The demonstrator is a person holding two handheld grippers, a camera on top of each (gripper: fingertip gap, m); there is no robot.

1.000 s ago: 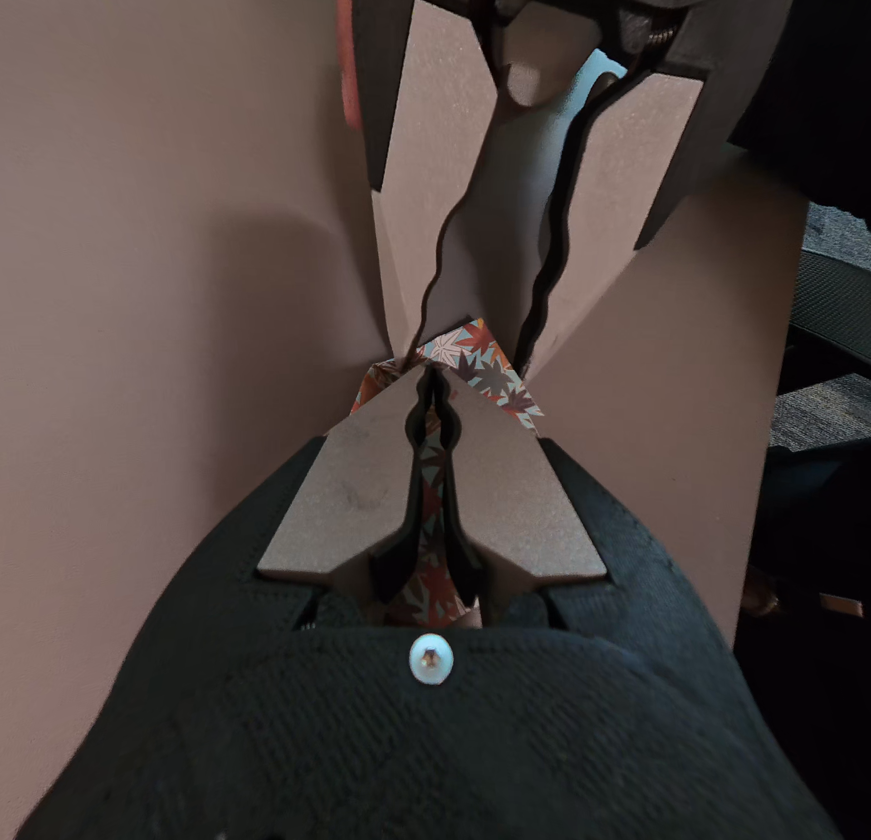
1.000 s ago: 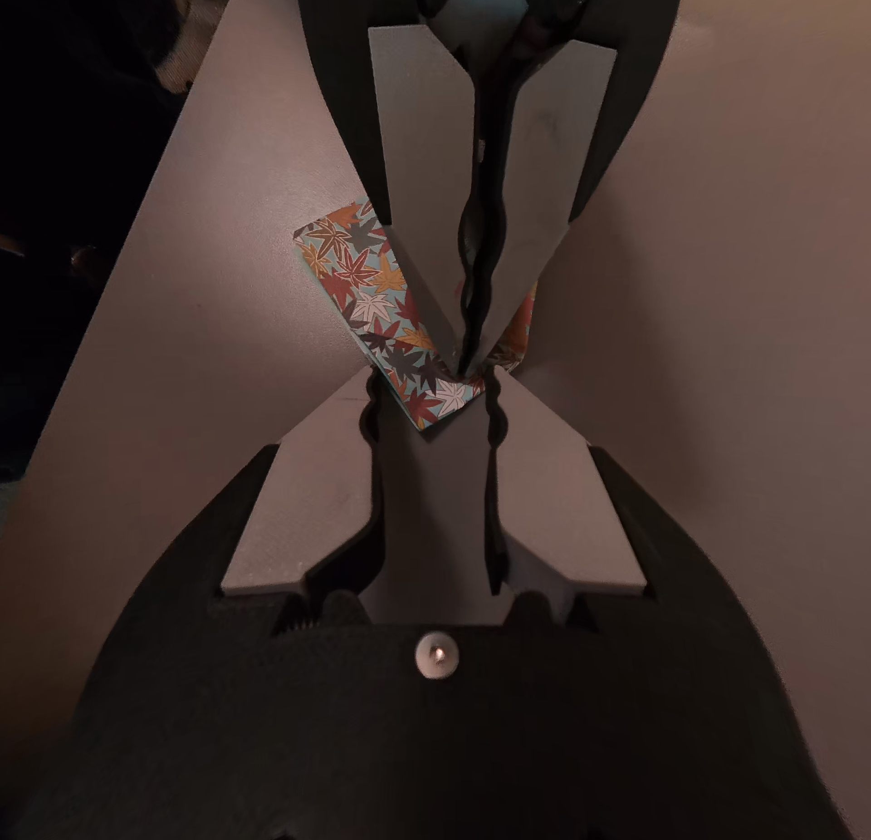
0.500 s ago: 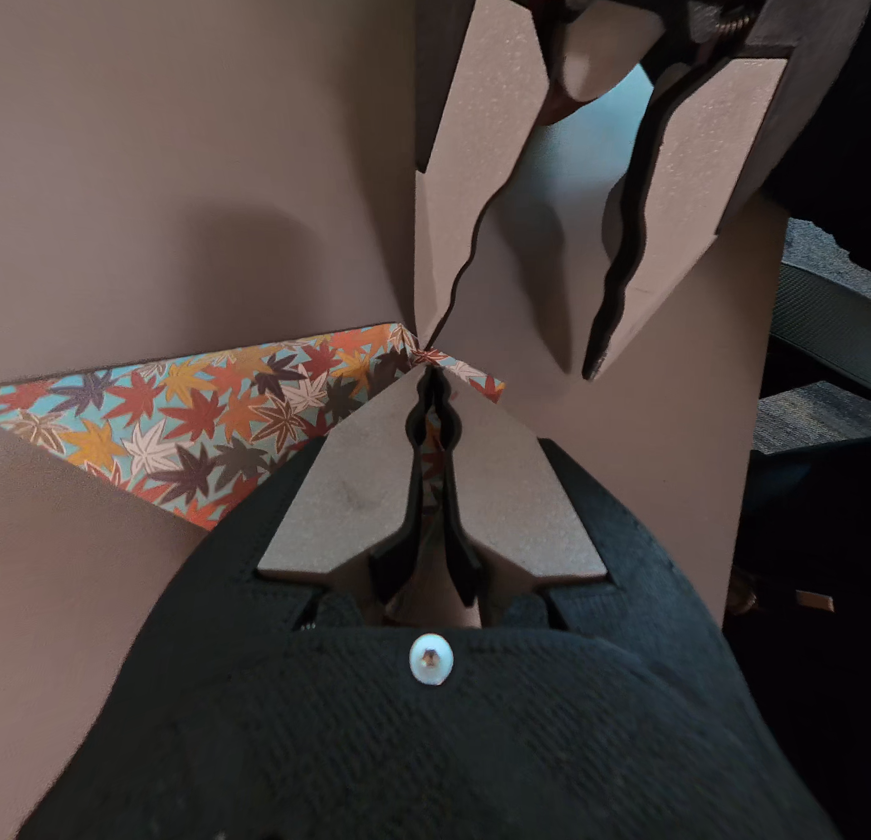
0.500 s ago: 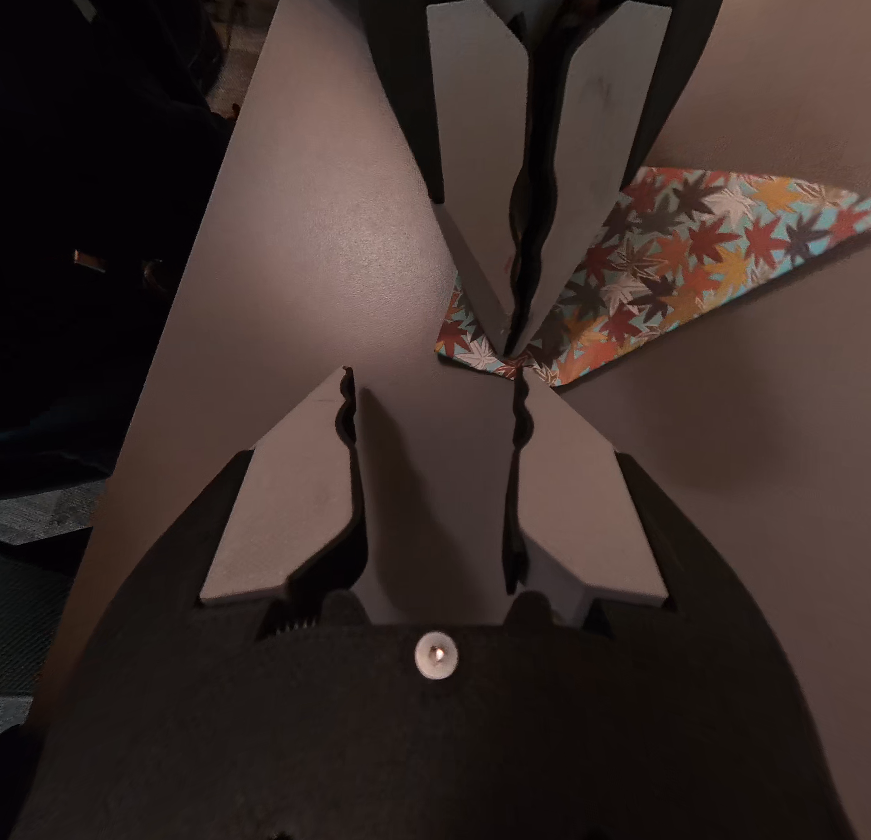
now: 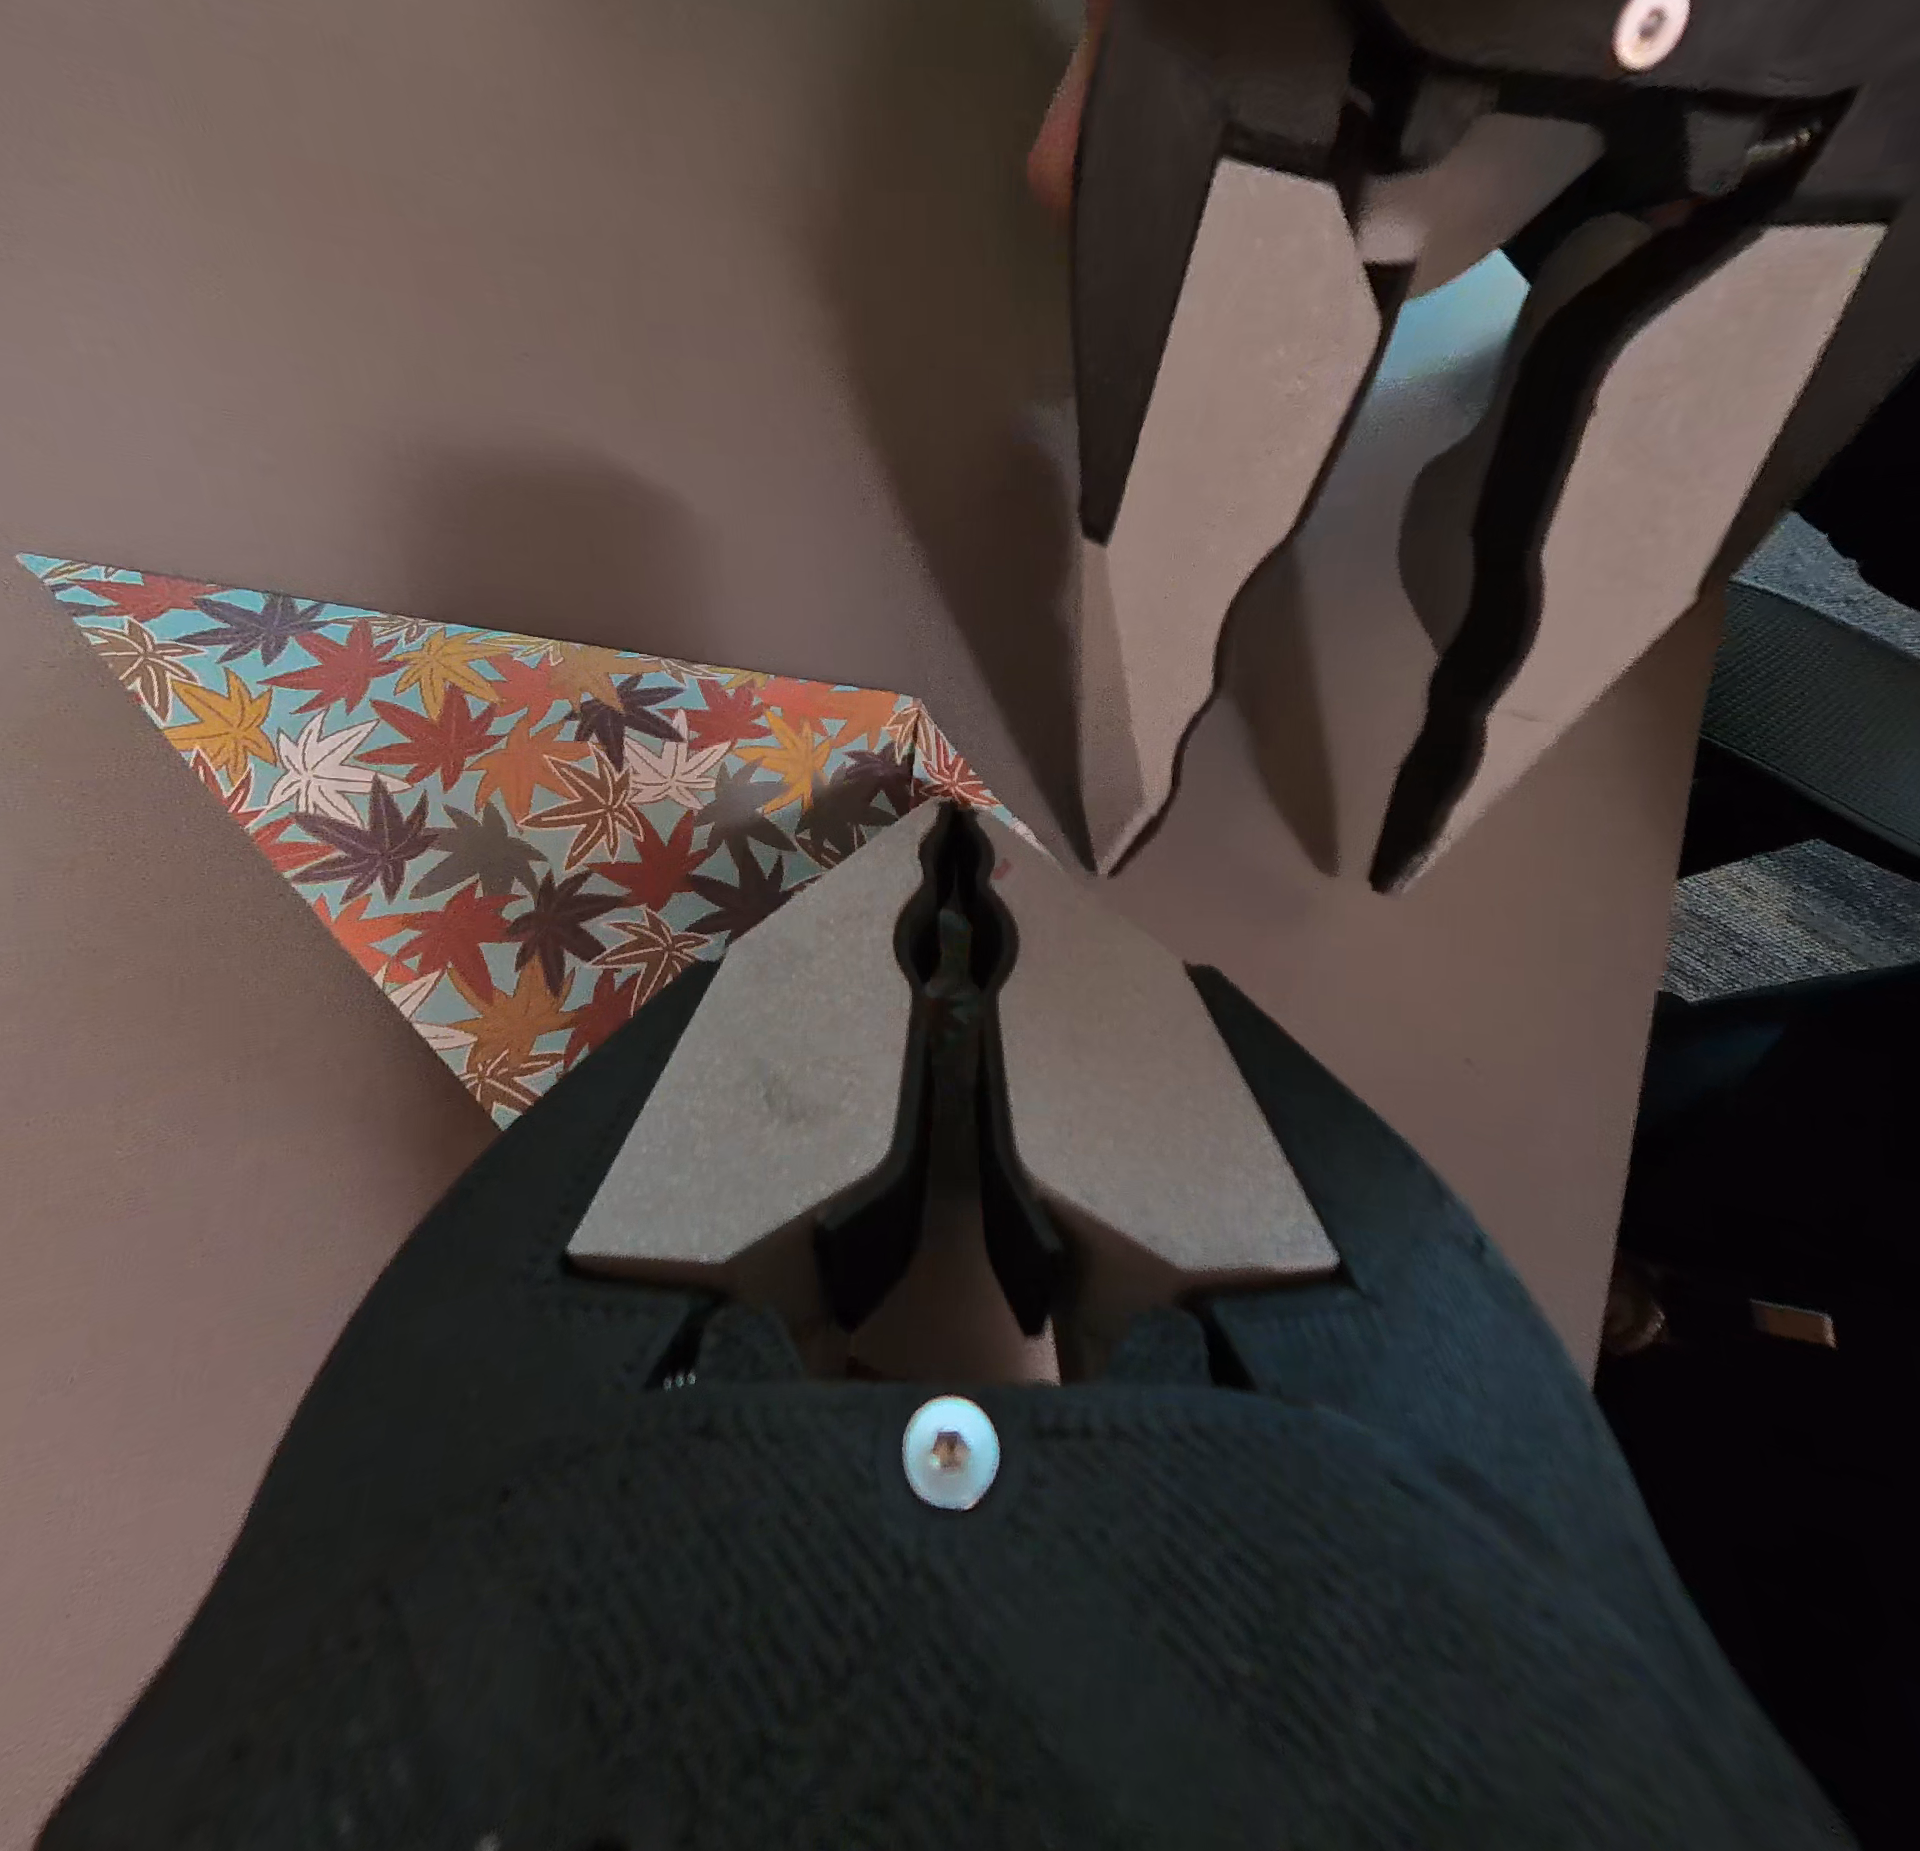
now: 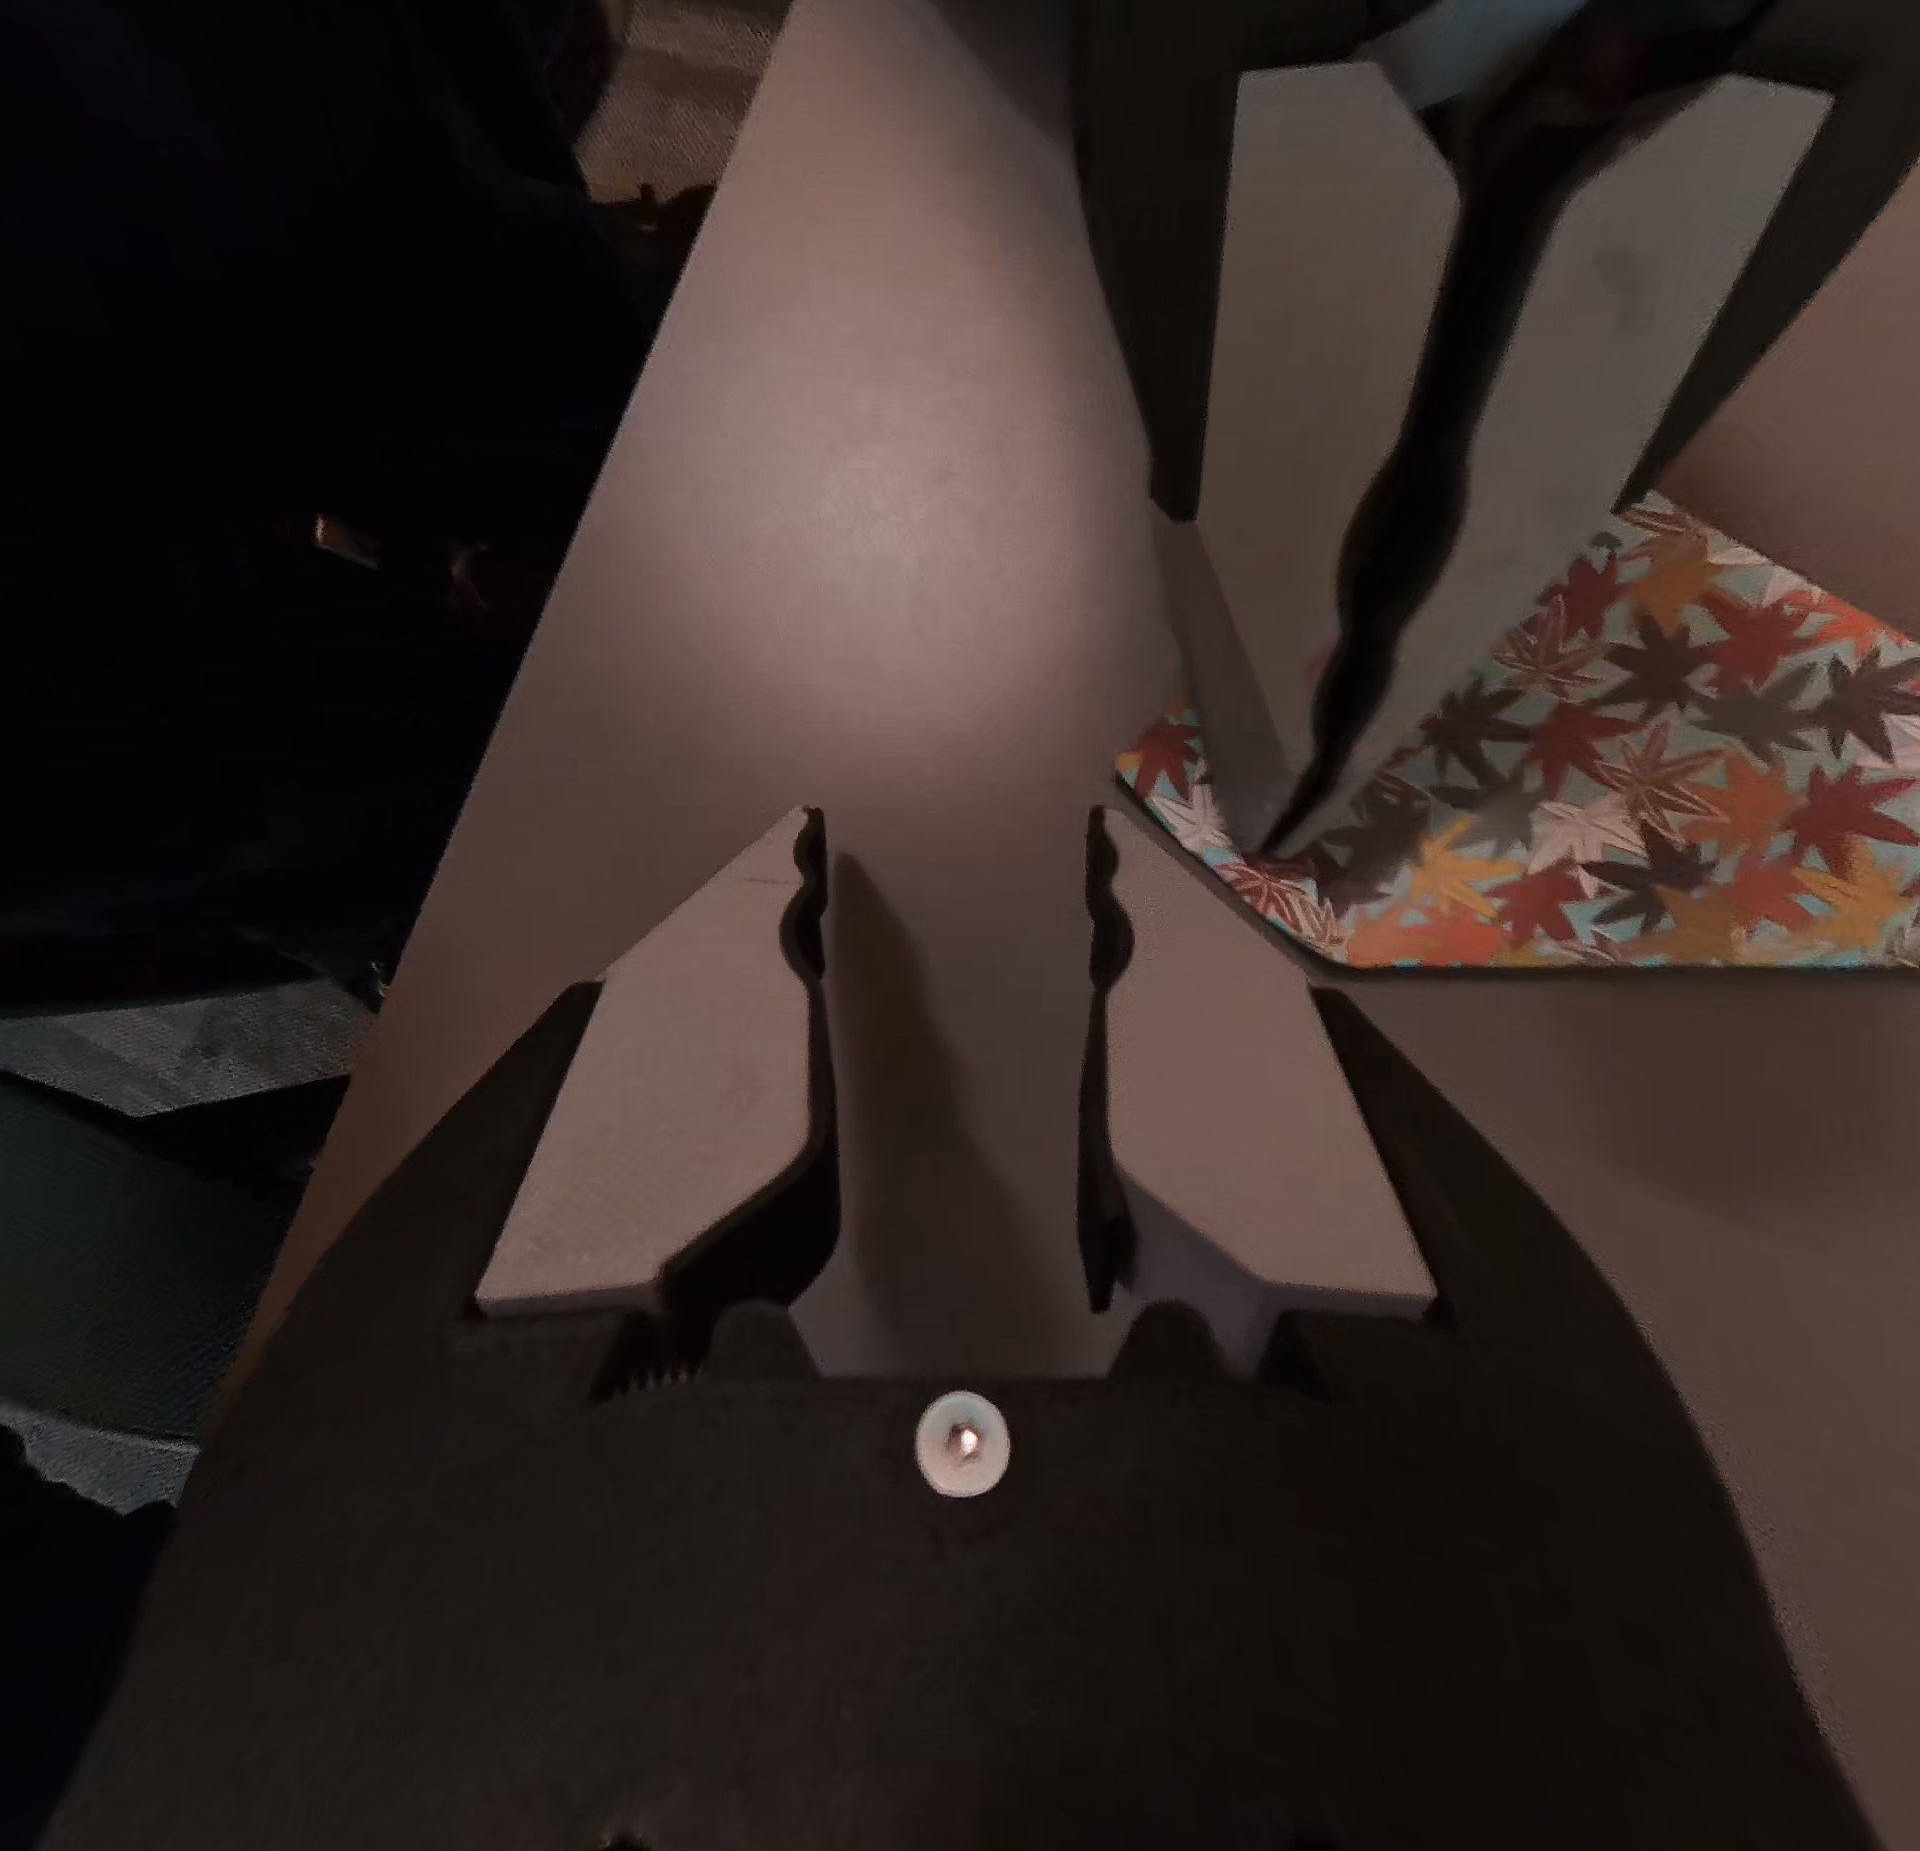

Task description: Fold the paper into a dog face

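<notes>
On the surface: plain matte grey-brown tabletop (image 5: 436, 274), bare around the sheet; its far edge runs beside dark floor.
Paper: folded triangular sheet printed with maple leaves on teal (image 5: 488, 814), flat, long edge straight, one corner under the left tool.
Left tool (image 5: 954, 833): black body, grey fingers together, tips on the sheet's corner; grip unclear.
Right tool (image 6: 951, 830): fingers apart, holding nothing, just beside the sheet's corner.

The paper (image 5: 499, 814) lay flat on the tabletop (image 5: 416, 295), left claw (image 5: 958, 825) upon its corner, right claw (image 5: 1236, 866) just beside.
</notes>
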